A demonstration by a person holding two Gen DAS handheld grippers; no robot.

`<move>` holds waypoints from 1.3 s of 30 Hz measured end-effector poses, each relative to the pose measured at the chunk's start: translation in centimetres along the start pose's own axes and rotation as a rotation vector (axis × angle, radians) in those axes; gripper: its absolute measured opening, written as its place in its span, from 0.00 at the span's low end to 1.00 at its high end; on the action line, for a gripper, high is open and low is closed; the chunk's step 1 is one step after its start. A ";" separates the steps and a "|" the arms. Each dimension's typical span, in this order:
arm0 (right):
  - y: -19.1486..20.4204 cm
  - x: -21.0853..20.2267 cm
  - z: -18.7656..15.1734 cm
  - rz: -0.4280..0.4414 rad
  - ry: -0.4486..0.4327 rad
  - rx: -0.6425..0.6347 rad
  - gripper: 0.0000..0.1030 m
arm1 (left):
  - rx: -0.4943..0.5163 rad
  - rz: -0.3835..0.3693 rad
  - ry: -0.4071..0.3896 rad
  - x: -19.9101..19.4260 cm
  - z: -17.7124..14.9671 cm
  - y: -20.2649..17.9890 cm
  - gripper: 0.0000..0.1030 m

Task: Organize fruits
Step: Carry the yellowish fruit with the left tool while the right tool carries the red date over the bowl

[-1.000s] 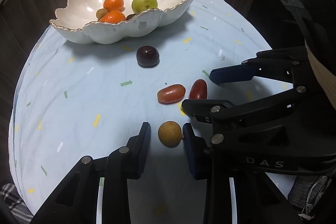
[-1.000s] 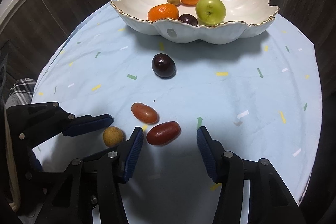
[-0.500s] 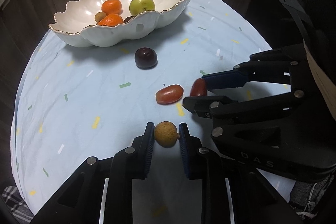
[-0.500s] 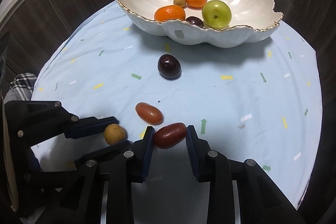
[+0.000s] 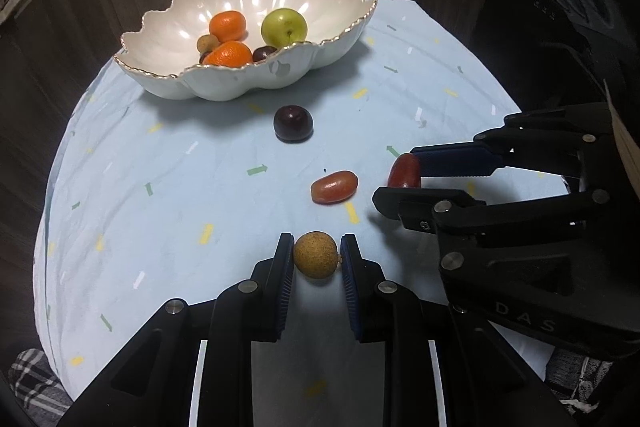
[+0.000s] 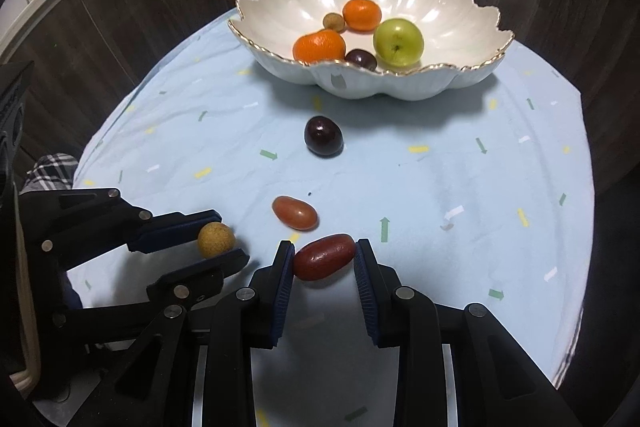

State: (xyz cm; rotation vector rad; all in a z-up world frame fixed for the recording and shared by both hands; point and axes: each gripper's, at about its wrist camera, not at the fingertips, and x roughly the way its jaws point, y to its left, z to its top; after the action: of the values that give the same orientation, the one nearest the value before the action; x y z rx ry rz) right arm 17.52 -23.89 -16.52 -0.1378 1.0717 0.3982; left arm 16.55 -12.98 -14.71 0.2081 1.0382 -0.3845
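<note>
My left gripper (image 5: 316, 255) is shut on a small tan round fruit (image 5: 316, 255), which also shows in the right wrist view as the tan fruit (image 6: 216, 239) between the left gripper (image 6: 218, 239) pads. My right gripper (image 6: 324, 257) is shut on a dark red oblong fruit (image 6: 324, 257); in the left wrist view that red fruit (image 5: 404, 171) sits between the right gripper (image 5: 406, 173) fingers. A lighter red oblong fruit (image 5: 334, 186) (image 6: 295, 213) and a dark plum (image 5: 293, 123) (image 6: 323, 136) lie loose on the cloth.
A white scalloped bowl (image 5: 344, 39) (image 6: 460, 83) stands at the back with two oranges, a green apple (image 6: 398, 42), a dark fruit and a small tan one inside. The round table wears a light blue cloth (image 6: 440, 167). Dark wood panels rise behind it.
Both grippers closed: the left pads came together on the tan fruit, the right pads on the dark red fruit. Both hands shifted slightly toward their fruit.
</note>
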 end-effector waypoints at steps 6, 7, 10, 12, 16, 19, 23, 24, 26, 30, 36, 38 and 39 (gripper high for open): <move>0.6 -1.3 0.0 -0.011 -0.020 0.006 0.31 | -0.014 0.005 -0.018 -0.8 -0.1 0.3 0.23; 0.7 -1.6 0.1 -0.013 -0.024 0.008 0.31 | -0.016 0.005 -0.020 -0.9 -0.1 0.3 0.23; 0.8 -2.3 0.2 -0.017 -0.038 0.018 0.31 | -0.025 0.007 -0.029 -1.3 0.0 0.6 0.23; 0.9 -2.6 0.4 -0.019 -0.047 0.026 0.31 | -0.029 0.008 -0.034 -1.6 0.1 0.8 0.23; 1.0 -3.4 0.7 -0.023 -0.064 0.040 0.31 | -0.044 0.017 -0.047 -2.3 0.4 1.3 0.23; 1.2 -3.9 0.9 -0.025 -0.073 0.045 0.31 | -0.050 0.028 -0.062 -2.7 0.8 1.9 0.23; 1.6 -4.5 1.4 -0.027 -0.084 0.044 0.31 | -0.063 0.036 -0.075 -3.3 1.4 2.7 0.23; 1.7 -4.7 1.5 -0.028 -0.088 0.044 0.31 | -0.066 0.038 -0.078 -3.4 1.5 2.8 0.23; 1.8 -5.0 1.8 -0.030 -0.096 0.045 0.31 | -0.073 0.042 -0.084 -3.7 1.8 3.2 0.23; 2.0 -5.5 2.5 -0.033 -0.113 0.050 0.31 | -0.089 0.045 -0.096 -4.2 2.4 3.9 0.23; 2.4 -6.1 3.4 -0.038 -0.136 0.056 0.31 | -0.103 0.056 -0.118 -5.0 3.3 4.8 0.23; 2.4 -6.2 3.7 -0.039 -0.142 0.061 0.31 | -0.104 0.058 -0.122 -5.2 3.6 5.0 0.23; 2.4 -6.3 3.8 -0.040 -0.145 0.062 0.31 | -0.105 0.059 -0.124 -5.2 3.7 5.2 0.23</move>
State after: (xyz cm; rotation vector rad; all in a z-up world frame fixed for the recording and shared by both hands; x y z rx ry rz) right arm 17.12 -22.14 -9.00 -0.0737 0.9360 0.3329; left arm 19.26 -8.45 -8.37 0.1192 0.9252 -0.2856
